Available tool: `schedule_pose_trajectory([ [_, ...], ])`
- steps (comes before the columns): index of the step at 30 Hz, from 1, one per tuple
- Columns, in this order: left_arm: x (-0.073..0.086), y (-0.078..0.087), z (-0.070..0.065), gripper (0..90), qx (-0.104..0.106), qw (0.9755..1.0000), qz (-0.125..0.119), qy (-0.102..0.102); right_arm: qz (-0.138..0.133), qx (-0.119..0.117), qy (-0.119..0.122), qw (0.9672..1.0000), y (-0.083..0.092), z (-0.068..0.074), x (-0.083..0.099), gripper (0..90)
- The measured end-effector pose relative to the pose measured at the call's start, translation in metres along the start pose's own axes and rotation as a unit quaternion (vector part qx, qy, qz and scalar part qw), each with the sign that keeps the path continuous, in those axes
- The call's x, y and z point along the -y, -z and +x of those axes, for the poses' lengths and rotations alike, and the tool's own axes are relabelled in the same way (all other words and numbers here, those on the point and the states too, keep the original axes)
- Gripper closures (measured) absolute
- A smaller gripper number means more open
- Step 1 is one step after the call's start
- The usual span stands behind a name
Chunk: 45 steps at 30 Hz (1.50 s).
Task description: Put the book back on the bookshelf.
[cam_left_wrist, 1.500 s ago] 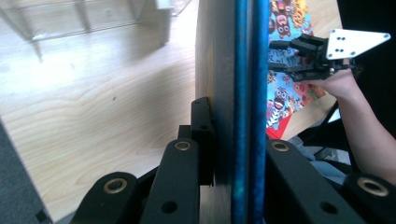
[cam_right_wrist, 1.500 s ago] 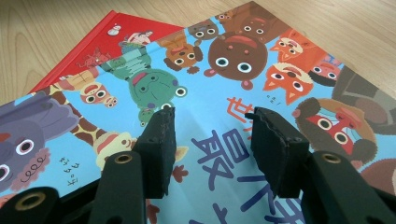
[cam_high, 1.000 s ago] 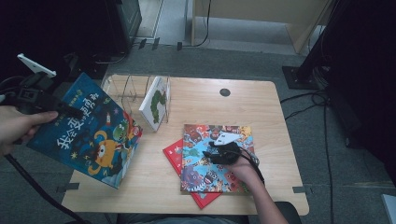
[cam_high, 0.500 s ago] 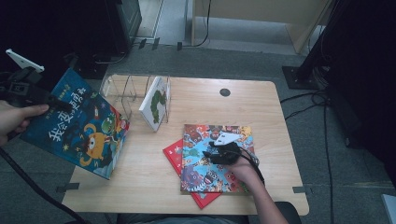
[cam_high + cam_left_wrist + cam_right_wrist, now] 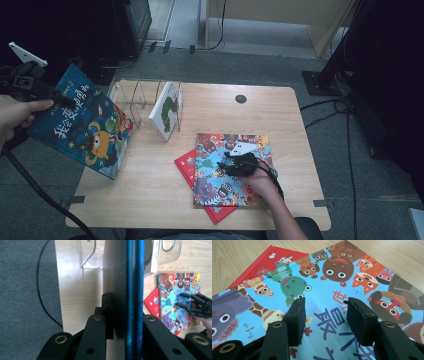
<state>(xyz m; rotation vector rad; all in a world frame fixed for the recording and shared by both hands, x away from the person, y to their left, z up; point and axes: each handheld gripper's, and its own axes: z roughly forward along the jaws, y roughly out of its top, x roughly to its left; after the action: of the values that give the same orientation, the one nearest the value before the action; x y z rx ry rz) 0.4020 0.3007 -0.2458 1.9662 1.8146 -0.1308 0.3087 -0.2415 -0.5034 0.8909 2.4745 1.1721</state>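
1. The left gripper (image 5: 50,96) pinches the blue picture book (image 5: 82,125) by its upper edge, held tilted in the air off the desk's (image 5: 150,190) left edge.
2. The clear wire rack (image 5: 135,97) stands just right of it, nearest the left hand, its slots running front to back; a thin white book (image 5: 167,110) leans inside.
3. The right gripper (image 5: 239,162), jaws spread and empty, rests over the glossy animal-cover book (image 5: 215,175) stacked on a red book (image 5: 187,165).

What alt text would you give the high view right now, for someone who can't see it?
The left gripper holds a dark blue picture book tilted over the left edge of the wooden table. The right gripper rests with jaws apart on a colourful animal-cover book lying on a red book; a clear rack holds a white book.
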Motion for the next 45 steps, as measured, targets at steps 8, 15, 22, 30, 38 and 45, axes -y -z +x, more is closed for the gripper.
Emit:
schedule_pose_trajectory([
  [8, -0.024, -0.007, 0.006, 81.8, 0.019, 0.9998, -0.01, 0.003, 0.0, 0.003, -0.001, 1.0, 0.0, 0.001, 0.0, 49.5],
  [15, -0.047, -0.018, 0.015, 82.2, 0.011, 0.9998, -0.013, 0.013, -0.001, 0.009, -0.005, 0.9999, 0.004, 0.004, 0.003, 49.6],
  [22, -0.067, -0.029, 0.017, 82.1, 0.004, 0.9999, -0.013, 0.006, -0.004, 0.029, 0.006, 0.9996, 0.006, 0.011, 0.005, 50.6],
  [30, -0.082, -0.04, 0.02, 82.2, 0.017, 0.9996, -0.019, 0.008, -0.003, 0.032, 0.004, 0.9995, 0.006, 0.011, 0.005, 50.4],
  [38, -0.093, -0.045, 0.027, 82.4, 0.025, 0.9991, -0.026, 0.024, -0.003, 0.037, -0.011, 0.9993, 0.009, 0.014, 0.008, 49.6],
  [45, -0.095, -0.045, 0.033, 80.5, 0.033, 0.9988, -0.032, 0.019, -0.002, 0.037, -0.02, 0.9991, 0.013, 0.015, 0.012, 48.8],
])
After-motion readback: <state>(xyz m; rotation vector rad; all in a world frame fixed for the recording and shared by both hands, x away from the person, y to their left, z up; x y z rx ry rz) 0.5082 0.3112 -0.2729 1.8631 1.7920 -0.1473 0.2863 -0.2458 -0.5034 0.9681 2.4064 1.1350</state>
